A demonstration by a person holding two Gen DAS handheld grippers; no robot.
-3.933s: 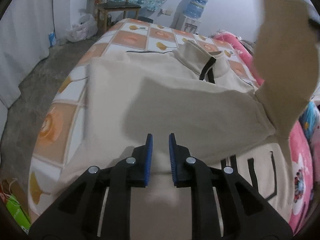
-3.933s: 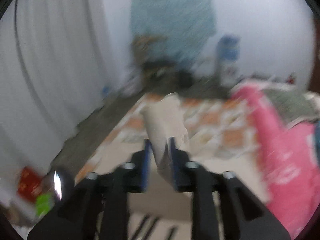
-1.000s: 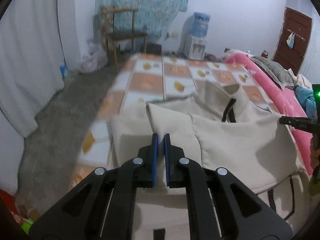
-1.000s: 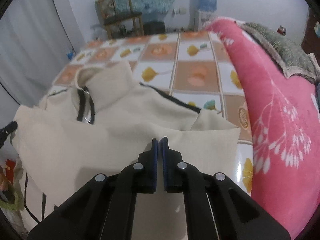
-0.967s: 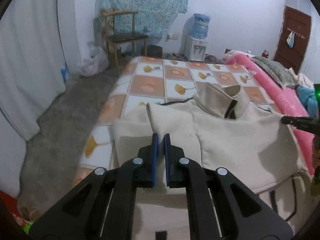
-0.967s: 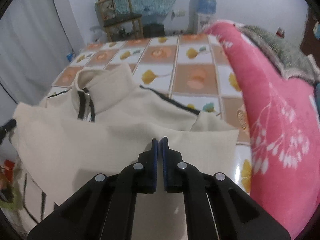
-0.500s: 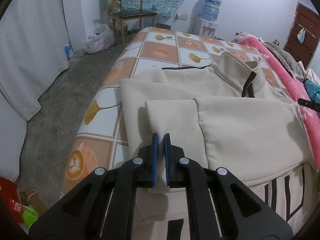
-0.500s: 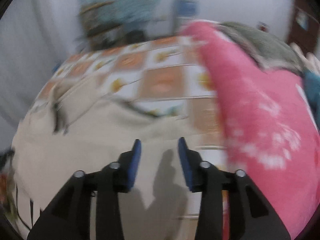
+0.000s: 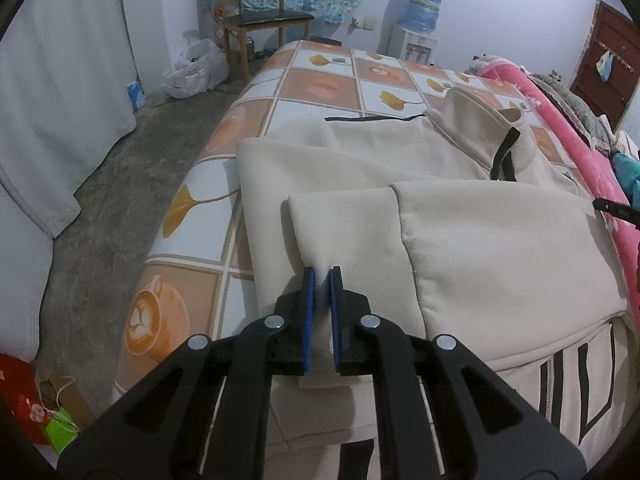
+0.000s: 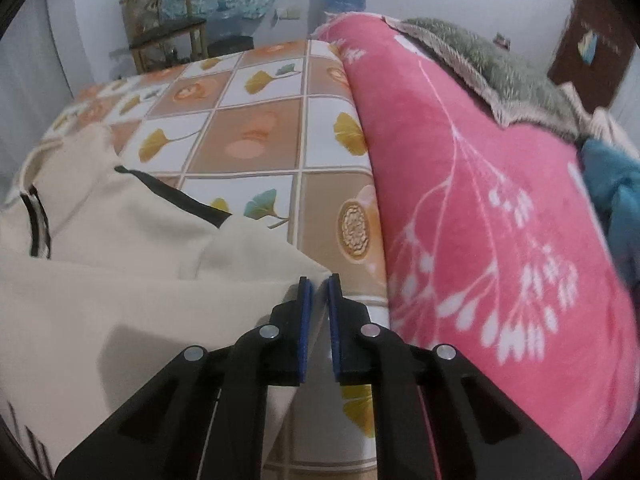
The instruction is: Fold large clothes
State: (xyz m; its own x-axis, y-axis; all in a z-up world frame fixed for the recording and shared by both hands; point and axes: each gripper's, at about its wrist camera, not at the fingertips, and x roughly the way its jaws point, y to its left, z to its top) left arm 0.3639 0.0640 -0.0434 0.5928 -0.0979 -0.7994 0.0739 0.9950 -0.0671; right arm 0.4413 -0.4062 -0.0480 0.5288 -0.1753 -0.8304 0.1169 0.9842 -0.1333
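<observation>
Cream fleece is lying folded across the tiled tablecloth (image 9: 320, 80), and that is your jacket (image 9: 500, 248), its stand-up collar (image 9: 476, 124) pointing toward the far end of the cloth, well short of the wooden chair (image 9: 260, 16) and the water dispenser (image 9: 420, 20) beyond it. You are holding your left gripper (image 9: 321, 276) at the near left part of the jacket, where the folded-in sleeve (image 9: 344, 224) is running between the blue pads; its jaws are opening, with only a narrow gap so far, and the sleeve cloth is still sitting between them. You are holding your right gripper (image 10: 317, 280) at the jacket's right corner (image 10: 280, 264), just beside the pink floral blanket (image 10: 480, 200) that is bordering the tablecloth. Those jaws are closing, a slim gap remaining, and whether any fleece is lying between the pads cannot be told from this view: the corner is ending right at the fingertips
</observation>
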